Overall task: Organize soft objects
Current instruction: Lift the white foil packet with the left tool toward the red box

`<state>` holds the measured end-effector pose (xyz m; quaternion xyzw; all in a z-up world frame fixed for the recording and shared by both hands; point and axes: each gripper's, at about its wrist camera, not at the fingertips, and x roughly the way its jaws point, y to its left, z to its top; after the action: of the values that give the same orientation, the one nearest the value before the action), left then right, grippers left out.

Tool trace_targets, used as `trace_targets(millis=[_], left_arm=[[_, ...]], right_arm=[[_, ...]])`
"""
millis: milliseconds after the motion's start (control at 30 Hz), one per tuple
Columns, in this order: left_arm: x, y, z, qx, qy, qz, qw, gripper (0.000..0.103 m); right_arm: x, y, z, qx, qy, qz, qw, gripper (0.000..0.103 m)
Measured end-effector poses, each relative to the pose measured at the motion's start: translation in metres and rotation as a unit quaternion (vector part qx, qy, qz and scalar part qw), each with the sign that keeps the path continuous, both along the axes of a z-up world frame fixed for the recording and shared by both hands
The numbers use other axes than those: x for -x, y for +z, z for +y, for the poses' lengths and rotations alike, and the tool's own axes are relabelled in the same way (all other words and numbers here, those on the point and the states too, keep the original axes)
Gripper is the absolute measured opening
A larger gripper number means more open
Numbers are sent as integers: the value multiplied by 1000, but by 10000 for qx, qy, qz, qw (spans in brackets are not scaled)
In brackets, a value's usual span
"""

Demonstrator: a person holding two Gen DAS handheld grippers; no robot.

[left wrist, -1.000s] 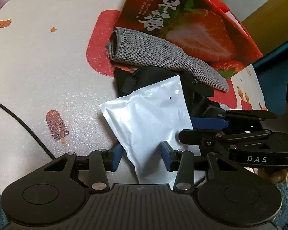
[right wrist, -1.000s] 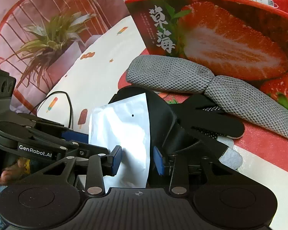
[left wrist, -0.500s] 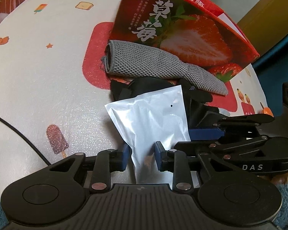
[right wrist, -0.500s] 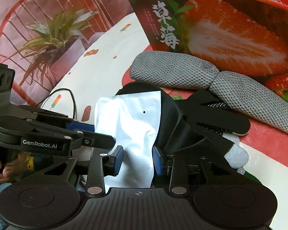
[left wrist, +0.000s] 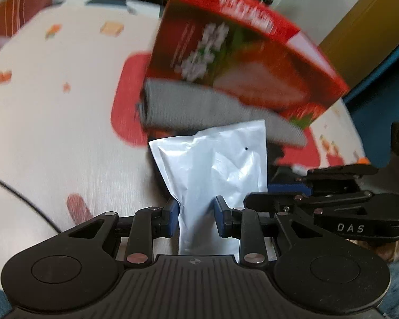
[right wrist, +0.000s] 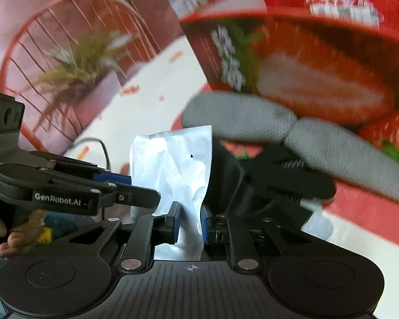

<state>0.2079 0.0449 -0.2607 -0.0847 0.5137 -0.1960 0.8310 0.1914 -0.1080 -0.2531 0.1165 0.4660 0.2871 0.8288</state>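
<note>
**Both grippers pinch the pouch**

Left gripper (left wrist: 195, 216) and right gripper (right wrist: 190, 222) are each clamped narrow on the near end of the white pouch (left wrist: 215, 159), which stands up between them, in front of the grey cloth (left wrist: 199, 109) and strawberry box (left wrist: 242, 53). Judging by this, the pouch is being lifted: keep both grips level and move together, so the foil neither twists nor slips.
</note>
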Motion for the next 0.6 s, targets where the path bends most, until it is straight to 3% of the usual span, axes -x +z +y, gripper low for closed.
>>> trace_targets(millis=[267, 600], left_arm=[[-15, 40, -13, 98, -132, -712, 9973, 30], [-39, 59, -43, 73, -324, -1096, 9934, 30]], right_arm=[[-5, 37, -14, 111, -267, -857, 9959, 13], [-14, 52, -38, 261, -689, -1230, 9897, 13]])
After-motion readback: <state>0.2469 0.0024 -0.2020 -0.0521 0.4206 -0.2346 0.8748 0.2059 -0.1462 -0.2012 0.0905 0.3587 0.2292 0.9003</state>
